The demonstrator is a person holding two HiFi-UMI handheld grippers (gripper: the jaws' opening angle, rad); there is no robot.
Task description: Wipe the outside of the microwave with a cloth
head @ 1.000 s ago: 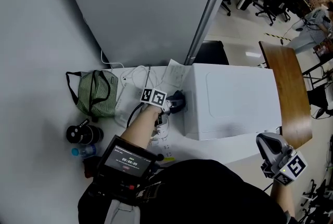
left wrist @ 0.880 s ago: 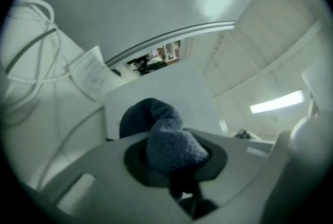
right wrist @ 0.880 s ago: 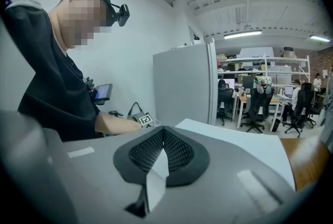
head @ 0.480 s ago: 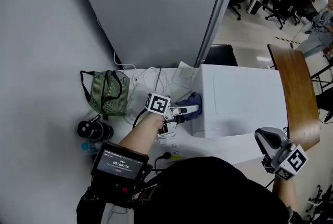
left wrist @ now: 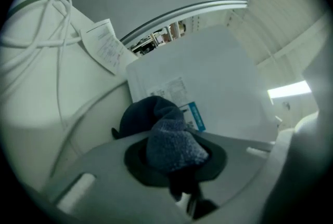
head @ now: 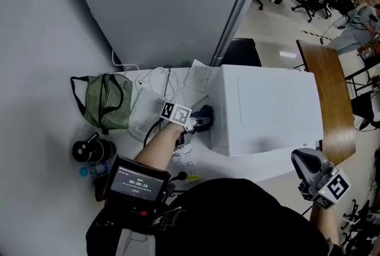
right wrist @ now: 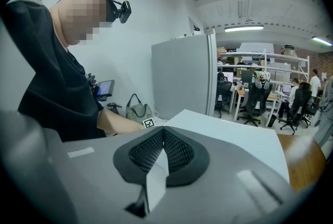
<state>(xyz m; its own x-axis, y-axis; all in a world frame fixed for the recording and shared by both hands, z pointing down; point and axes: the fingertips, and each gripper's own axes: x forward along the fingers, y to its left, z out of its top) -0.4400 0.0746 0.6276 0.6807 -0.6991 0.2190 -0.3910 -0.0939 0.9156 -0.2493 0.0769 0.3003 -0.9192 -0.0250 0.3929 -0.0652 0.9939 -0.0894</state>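
The white microwave [head: 267, 109] stands on the white table; its left side wall [left wrist: 208, 88] fills the left gripper view. My left gripper [head: 199, 124] is shut on a dark blue cloth [left wrist: 166, 137], which presses against that side wall low down, near a blue label [left wrist: 196, 116]. In the head view the cloth [head: 205, 113] shows as a dark lump between gripper and microwave. My right gripper [head: 312, 174] hangs off the microwave's front right corner, shut with nothing between its jaws; in its own view the microwave top [right wrist: 229, 132] lies ahead.
Left of the microwave lie a green striped bag [head: 108, 100], white cables [head: 157, 79], a paper sheet [head: 199, 78], a black lens cap-like canister [head: 89, 149] and a bottle [head: 92, 170]. A grey partition [head: 166, 5] stands behind. A wooden table [head: 326, 100] is on the right.
The left gripper with the cloth slid along the microwave's left side, out toward the back half a second ago and back to near its earlier spot now. The right gripper stayed put.
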